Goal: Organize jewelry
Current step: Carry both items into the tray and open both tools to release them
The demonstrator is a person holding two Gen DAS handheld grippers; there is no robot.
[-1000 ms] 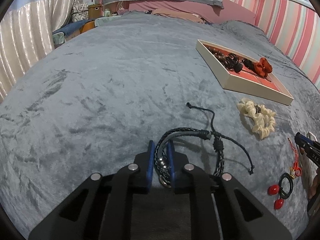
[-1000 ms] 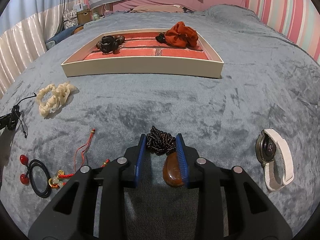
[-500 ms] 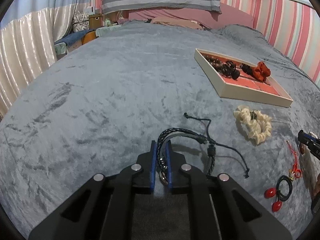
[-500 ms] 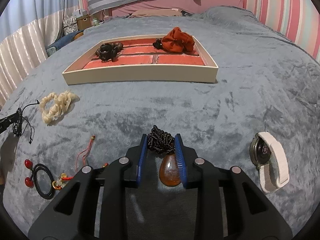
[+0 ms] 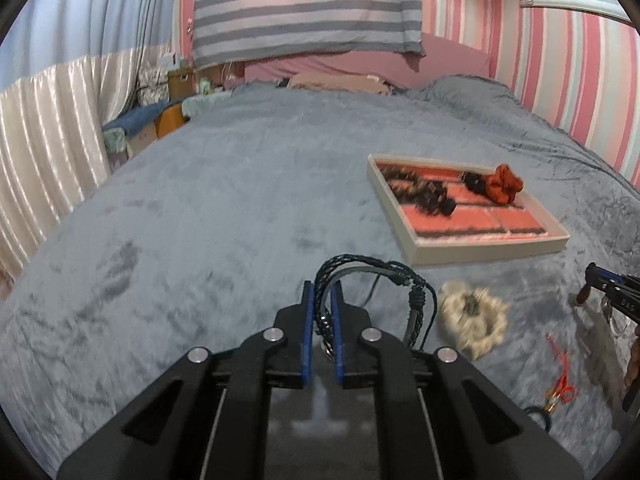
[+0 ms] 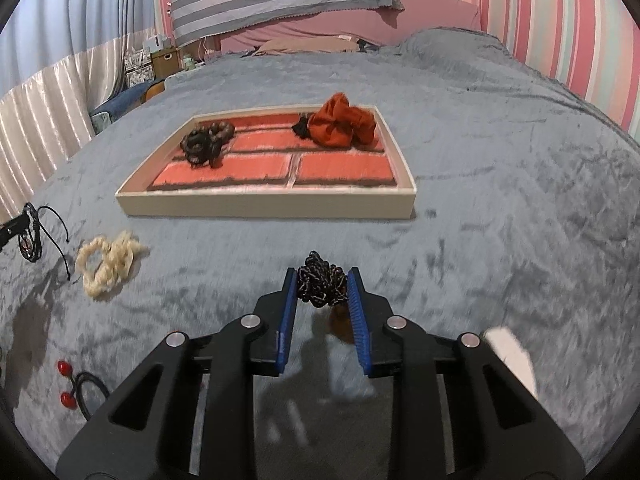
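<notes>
left gripper (image 5: 321, 292): pinching the black braided bracelet (image 5: 372, 276), lifted off the grey blanket (image 5: 200, 220)
right gripper (image 6: 322, 280): clamped on the black cord necklace (image 6: 320, 284), its amber pendant (image 6: 340, 324) hanging below
tray (image 6: 264, 204): ahead, holding 2 pieces

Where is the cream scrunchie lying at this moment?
In the right wrist view the cream scrunchie lies on the grey blanket at the left, in front of the tray's near left corner.

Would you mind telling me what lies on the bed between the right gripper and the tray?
Nothing: in the right wrist view, only bare grey blanket separates the right gripper from the tray.
</notes>
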